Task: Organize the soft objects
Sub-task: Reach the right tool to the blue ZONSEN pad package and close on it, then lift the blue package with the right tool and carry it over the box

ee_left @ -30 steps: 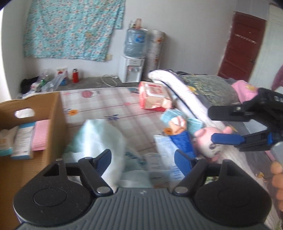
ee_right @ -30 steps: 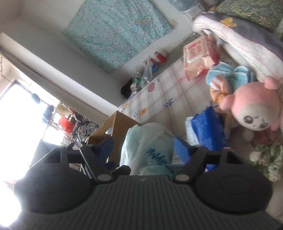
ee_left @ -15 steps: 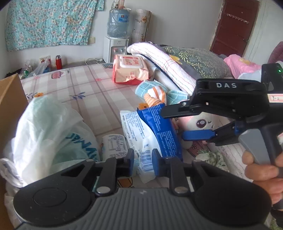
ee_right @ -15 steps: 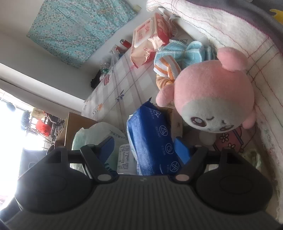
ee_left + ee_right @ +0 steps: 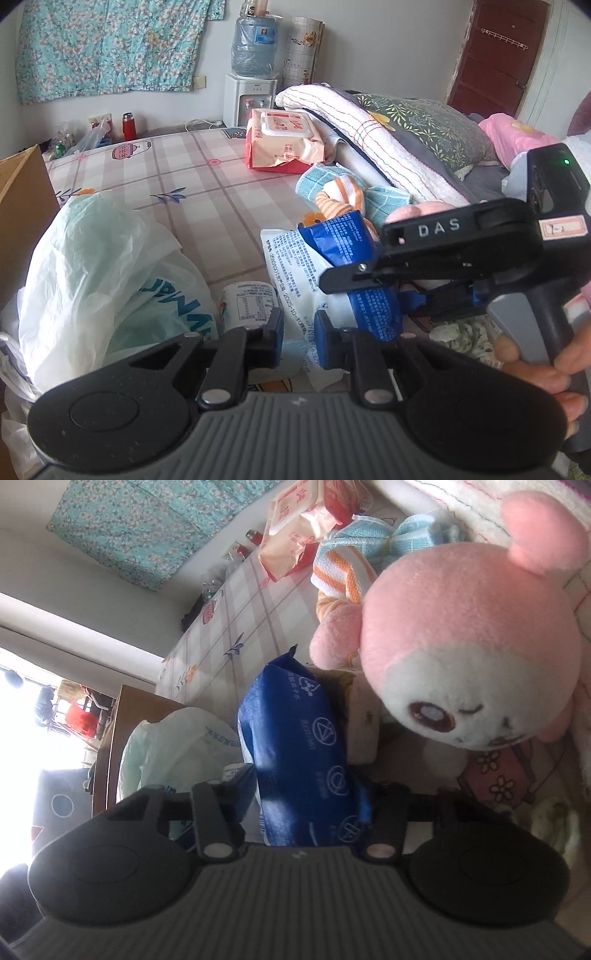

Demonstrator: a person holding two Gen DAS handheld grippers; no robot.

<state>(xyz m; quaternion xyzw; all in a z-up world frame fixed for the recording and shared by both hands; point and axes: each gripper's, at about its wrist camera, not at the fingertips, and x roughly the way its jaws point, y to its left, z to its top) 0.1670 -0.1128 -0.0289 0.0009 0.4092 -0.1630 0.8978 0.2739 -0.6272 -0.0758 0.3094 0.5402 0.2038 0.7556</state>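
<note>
Closing on the blue pack (image 5: 299, 760) lying lengthwise away, right gripper (image 5: 306, 805); left gripper (image 5: 298, 334) fingers clenched on white pack (image 5: 291, 258)

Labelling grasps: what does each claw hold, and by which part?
Left claw: shut on white plastic packet's near edge. Right claw: closing around blue plastic pack's near end.

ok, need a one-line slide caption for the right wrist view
Right gripper closing around a blue pack on the bed, with a pink plush toy beside it.
</note>
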